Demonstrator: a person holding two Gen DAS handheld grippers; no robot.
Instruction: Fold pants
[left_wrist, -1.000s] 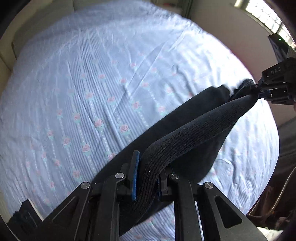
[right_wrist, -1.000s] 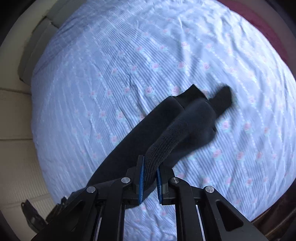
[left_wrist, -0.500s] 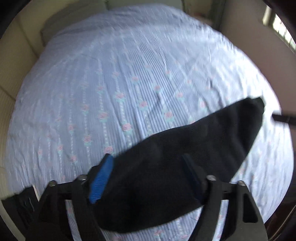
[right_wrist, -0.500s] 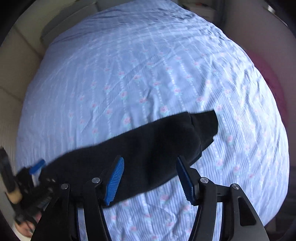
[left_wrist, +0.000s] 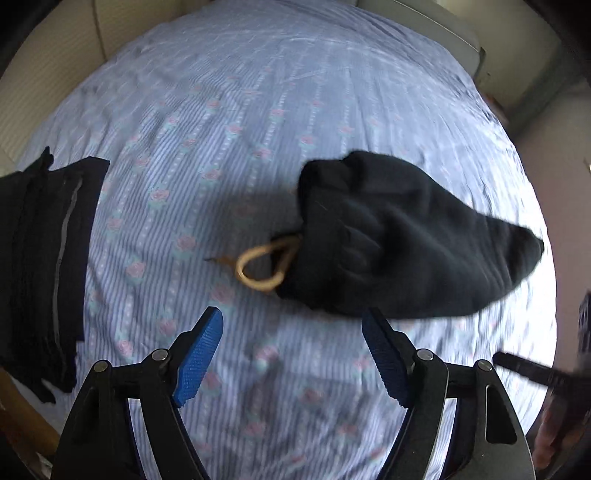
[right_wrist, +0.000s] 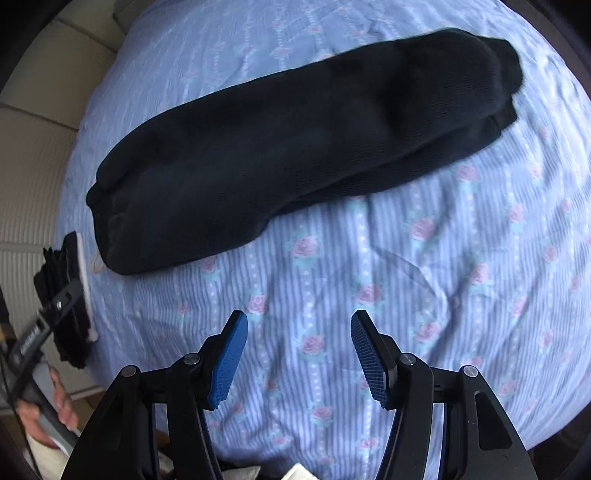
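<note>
So the black pants (right_wrist: 303, 144) are lying folded into a long, soft bundle on the bed sheet (right_wrist: 424, 280), which is pale blue cotton with thin stripes and little pink roses. The fabric looks like a thick knit, matte and a bit fuzzy. A tan drawstring loop (left_wrist: 264, 267) pokes out of the waistband end and rests on the sheet.

The left gripper (left_wrist: 291, 350) has its blue ribbed pads spread wide with nothing but sheet between them; the bundle sits just past its fingertips. The right gripper (right_wrist: 295, 354) is about half open, also empty, with the pants well ahead of it.

A second ago both were pinching the ribbed waistband, with the garment hanging between them. Now it's been let go and lies flat. The left jaws have just eased in a touch after springing open. A stack of dark folded clothes (left_wrist: 44, 258) sits at the sheet's left edge.
</note>
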